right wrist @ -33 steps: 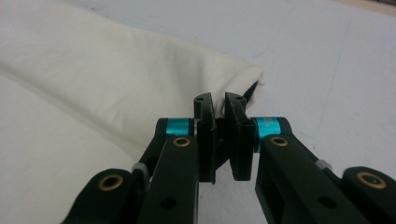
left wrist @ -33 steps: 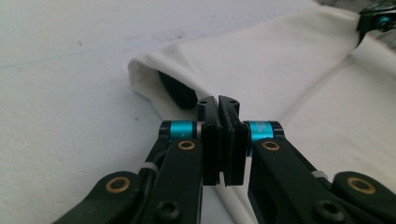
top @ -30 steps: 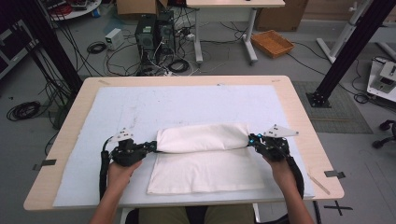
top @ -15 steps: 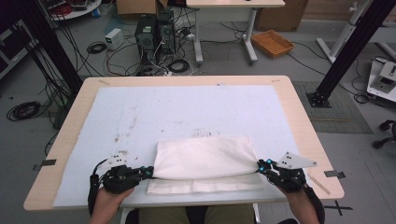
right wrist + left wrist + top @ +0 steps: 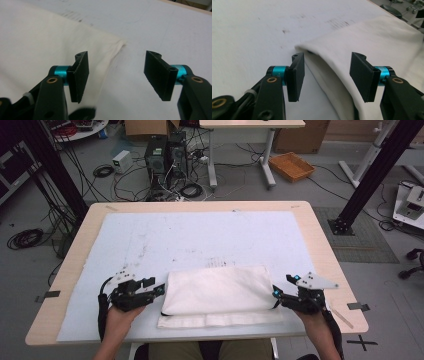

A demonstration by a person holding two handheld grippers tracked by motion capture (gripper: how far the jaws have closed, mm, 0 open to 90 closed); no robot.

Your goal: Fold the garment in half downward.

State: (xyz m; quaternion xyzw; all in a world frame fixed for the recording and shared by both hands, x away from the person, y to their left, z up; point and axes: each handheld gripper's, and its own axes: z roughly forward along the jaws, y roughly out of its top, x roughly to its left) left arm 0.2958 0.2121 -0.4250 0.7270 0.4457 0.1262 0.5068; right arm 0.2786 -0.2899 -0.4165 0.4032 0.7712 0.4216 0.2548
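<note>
— Cloth (image 5: 217, 290) first: where does it lie?

— White, folded, on the pale mat (image 5: 200, 237) that covers the wooden table (image 5: 325, 245), close to the person's edge. The upper layer is a plump rectangle; a thinner strip of the lower layer sticks out toward the person along the near side.

— And the left gripper (image 5: 159, 289)?

— Held in the left hand (image 5: 117, 312), just beside the cloth's left end. In the left gripper view its jaws stand spread wide, one on each side of the cloth's rolled edge (image 5: 329, 65). The edge runs up between them, and neither pad presses it.

— Is anything pinched there?

— No. There is clear space between each pad and the fabric; the fold shows a dark hollow under the top layer.

— The right gripper (image 5: 275, 293)?

— In the right hand (image 5: 312, 320), at the cloth's right end. Its own view has the jaws parted too. The toothed pad on the picture's left sits over the cloth's edge (image 5: 110, 57), and the other pad is over bare mat (image 5: 160, 30). Whether the first pad touches the fabric, I cannot tell.

— How do the two tools sit against each other?

— Well apart, with the whole folded cloth between them, both pointing inward at its ends.

— Beyond the table?

— Computer towers (image 5: 167, 155) with tangled cables on the floor, and an orange tray (image 5: 292, 166) farther right.
</note>
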